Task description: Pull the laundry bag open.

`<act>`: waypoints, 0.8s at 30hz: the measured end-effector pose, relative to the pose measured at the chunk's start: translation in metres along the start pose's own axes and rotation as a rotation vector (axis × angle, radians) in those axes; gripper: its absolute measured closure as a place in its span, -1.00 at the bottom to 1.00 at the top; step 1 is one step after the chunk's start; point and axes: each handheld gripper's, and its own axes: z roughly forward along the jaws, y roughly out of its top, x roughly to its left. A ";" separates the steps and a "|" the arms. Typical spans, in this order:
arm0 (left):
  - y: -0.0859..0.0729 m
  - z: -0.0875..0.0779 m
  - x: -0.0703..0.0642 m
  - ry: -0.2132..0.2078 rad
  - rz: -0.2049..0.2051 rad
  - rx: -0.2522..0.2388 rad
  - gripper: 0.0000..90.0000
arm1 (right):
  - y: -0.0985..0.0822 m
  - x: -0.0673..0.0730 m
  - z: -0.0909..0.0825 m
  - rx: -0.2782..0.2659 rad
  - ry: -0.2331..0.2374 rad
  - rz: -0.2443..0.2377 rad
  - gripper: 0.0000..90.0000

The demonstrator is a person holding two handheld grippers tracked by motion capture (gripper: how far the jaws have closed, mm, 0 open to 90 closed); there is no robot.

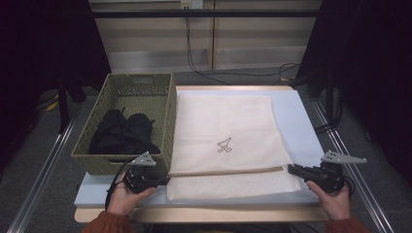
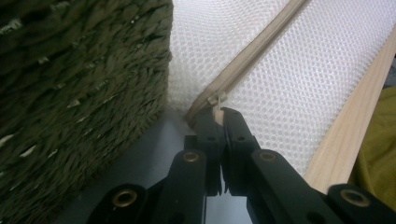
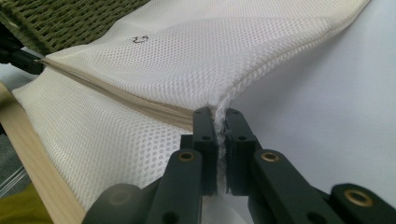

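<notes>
At far left on the bench [image 1: 301,121], an olive woven wicker basket [image 1: 165,116] with dark crumpled clothing [image 1: 124,133] inside. Just beside its near corner, the left claw [image 2: 218,114], shut tight on the small cream zipper pull [image 2: 216,101] at the left end of the beige zipper strip [image 2: 252,51]. Spread flat beside the basket and touching it, a large white mesh laundry bag [image 1: 223,121] with a small dark emblem [image 1: 224,144], zipper running along its near side. At the right end, the right claw [image 3: 219,116], pinched closed on the mesh corner, fabric bunched between the jaws.

Step in hand, by the look of it: opening the bag, one end anchored, pull gripped, zipper apparently shut along its length. Next move likely calls for a steady slide of the pull rightward along the strip, with the right grip firm and the mesh taut, lest the fabric ruck up and jam the slider.
</notes>
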 end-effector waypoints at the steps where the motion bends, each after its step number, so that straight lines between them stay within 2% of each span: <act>1: -0.001 0.000 0.000 0.006 -0.002 0.002 0.94 | 0.000 -0.001 0.000 0.000 -0.006 -0.004 0.89; 5: -0.003 -0.001 0.002 0.006 -0.009 0.009 0.94 | 0.000 0.000 0.000 0.006 -0.014 -0.006 0.89; 8: -0.004 0.001 0.002 0.007 -0.006 0.019 0.94 | -0.001 -0.001 0.001 0.011 -0.003 -0.009 0.89; 11: -0.005 0.002 0.002 0.000 -0.011 -0.004 0.93 | -0.003 -0.002 0.002 0.012 -0.004 -0.012 0.88; 14: -0.005 0.004 0.000 0.002 0.000 -0.013 0.93 | -0.006 -0.003 0.005 0.033 -0.016 -0.002 0.87; 19: -0.007 0.006 0.000 0.006 0.005 -0.027 0.93 | -0.010 -0.002 0.011 0.059 -0.026 -0.025 0.86; 24: -0.008 0.007 -0.002 0.005 0.010 -0.034 0.92 | -0.018 -0.005 0.019 0.107 -0.040 -0.022 0.85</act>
